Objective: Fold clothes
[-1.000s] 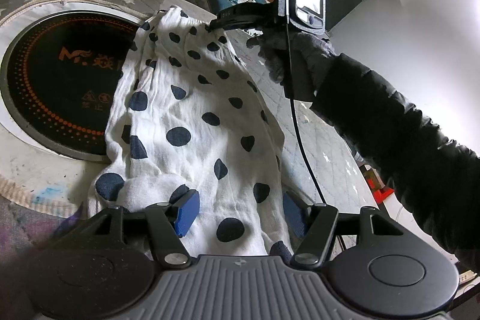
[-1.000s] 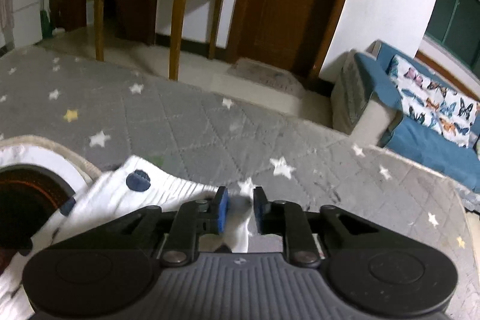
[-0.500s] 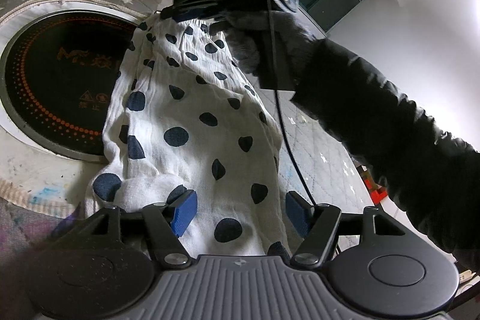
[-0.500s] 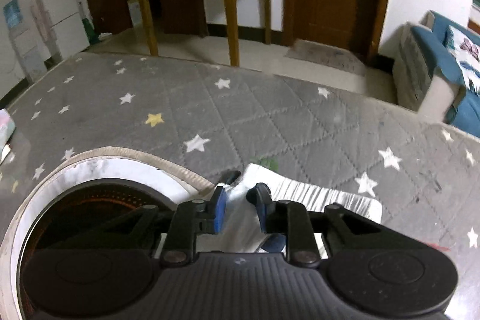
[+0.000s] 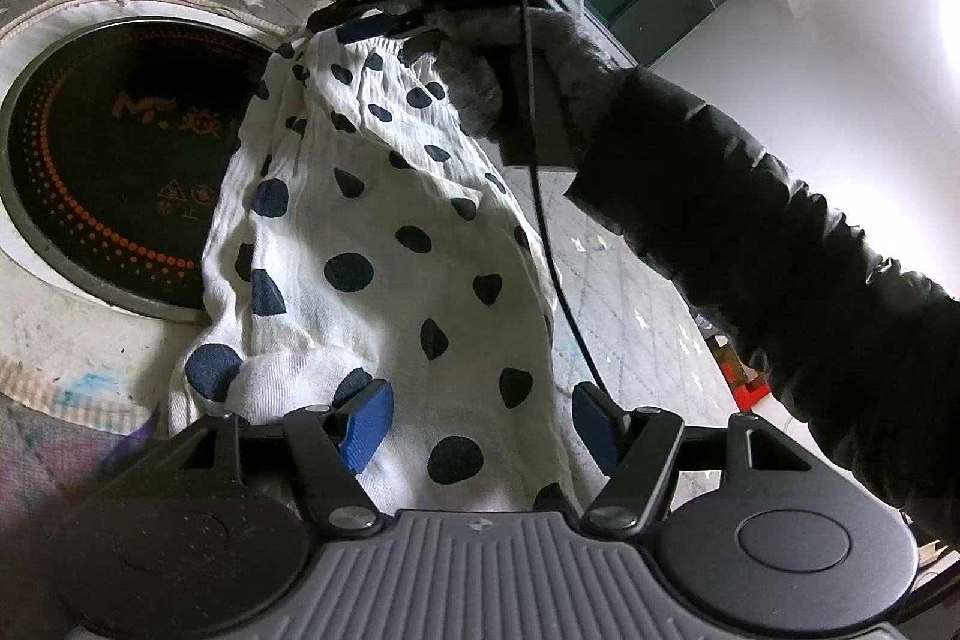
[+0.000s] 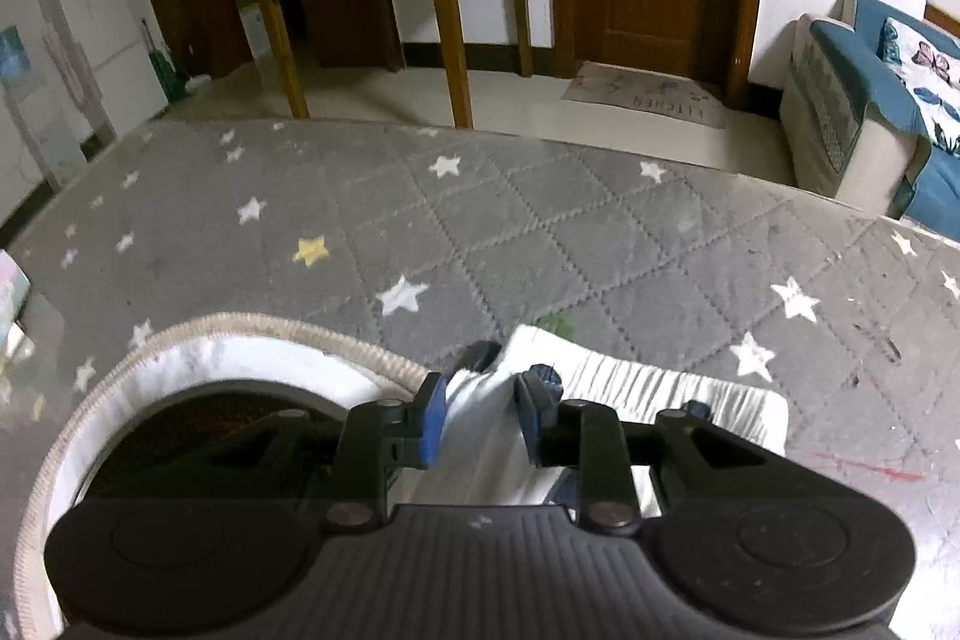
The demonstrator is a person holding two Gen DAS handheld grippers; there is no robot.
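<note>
White crinkly cotton with navy dots, that's the garment (image 5: 384, 232), draped across the grey star quilt (image 6: 540, 232) and over the edge of the round black cooktop (image 5: 102, 148). Right gripper (image 6: 477, 421) is clamped on the far waistband end and has it raised; left gripper (image 5: 477, 427) sits spread wide over the near end, gripping nothing. I'd pin the near edge down and carry the lifted end over evenly so it doesn't bunch. Compared to a second ago, the right one has swung higher and toward the cooktop.
</note>
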